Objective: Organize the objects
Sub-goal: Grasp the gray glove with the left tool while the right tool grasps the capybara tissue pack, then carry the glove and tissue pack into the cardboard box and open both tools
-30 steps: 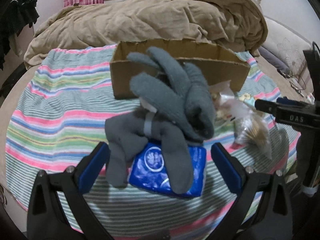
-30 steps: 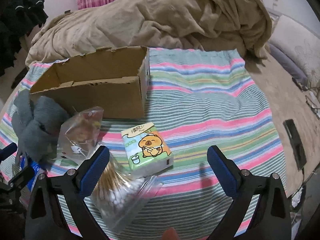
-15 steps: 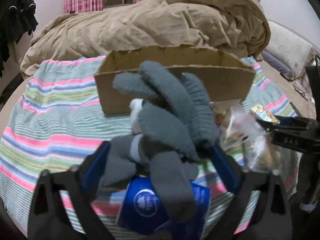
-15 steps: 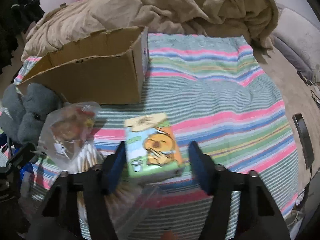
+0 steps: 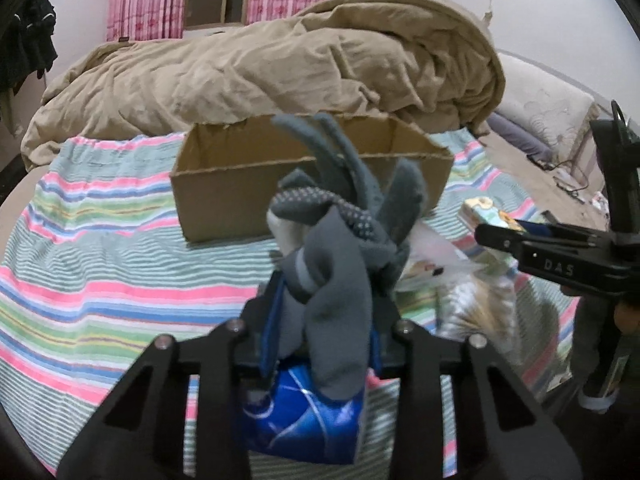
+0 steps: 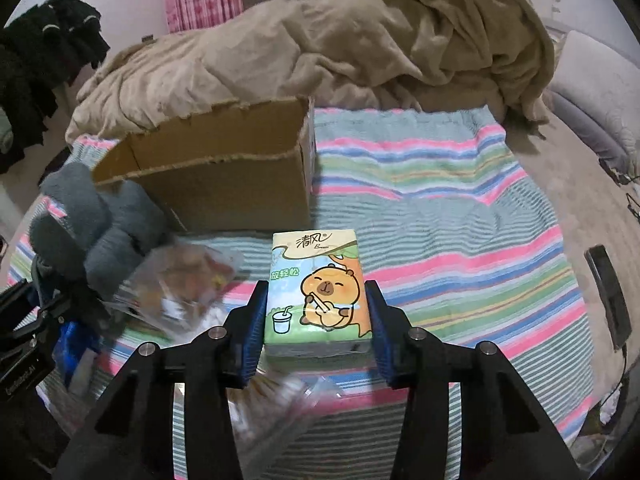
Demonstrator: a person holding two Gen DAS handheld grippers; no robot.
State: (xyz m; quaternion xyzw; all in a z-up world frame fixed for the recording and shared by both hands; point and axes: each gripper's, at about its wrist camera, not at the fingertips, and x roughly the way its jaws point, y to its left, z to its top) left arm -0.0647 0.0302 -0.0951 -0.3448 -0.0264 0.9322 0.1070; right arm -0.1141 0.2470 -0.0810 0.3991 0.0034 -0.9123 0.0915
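In the left wrist view, your left gripper has its fingers drawn in close on the grey gloves, pinching the bundle low down so that the glove fingers splay up and forward in front of the cardboard box. The gloves look soft, light and floppy, so judge them as something that sags and snags rather than slips; the bunched middle you have is the sensible place to grip. Below them a blue packet lies on the striped sheet, right against the gripper, and it may be dragged along if a glove clings to it. To the right, clear bags lie crumpled beside your other tool. In the right wrist view, your right gripper is closed to the width of the tissue pack, both pads pressing its long sides, with the pack held just above the sheet and near the box's front wall. The pack should be light and squashy, its wrapper probably slick, so hold it mid-length as you do and do not crush it. The blurred plastic bags sit beside and under your fingers, and the box's near wall stands between either load and its open inside; the tan duvet is heaped behind.
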